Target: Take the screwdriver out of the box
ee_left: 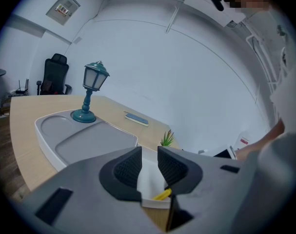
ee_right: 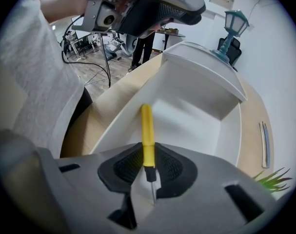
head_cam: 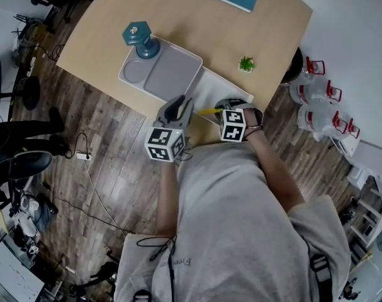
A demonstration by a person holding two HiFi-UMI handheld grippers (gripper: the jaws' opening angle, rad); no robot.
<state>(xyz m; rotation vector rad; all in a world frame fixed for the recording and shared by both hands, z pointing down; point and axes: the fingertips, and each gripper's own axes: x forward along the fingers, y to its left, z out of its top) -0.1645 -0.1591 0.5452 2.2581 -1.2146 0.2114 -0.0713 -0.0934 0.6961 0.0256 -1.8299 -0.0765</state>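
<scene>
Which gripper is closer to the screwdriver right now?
Right. The right gripper is closed on the screwdriver by its yellow handle, at the box; the left gripper is open and empty, just short of the box.

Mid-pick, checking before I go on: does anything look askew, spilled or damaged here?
Nothing stands out. The yellow screwdriver sits straight in the right gripper, over the white box, which looks intact. The lantern lamp stands upright on the grey tray.
</scene>
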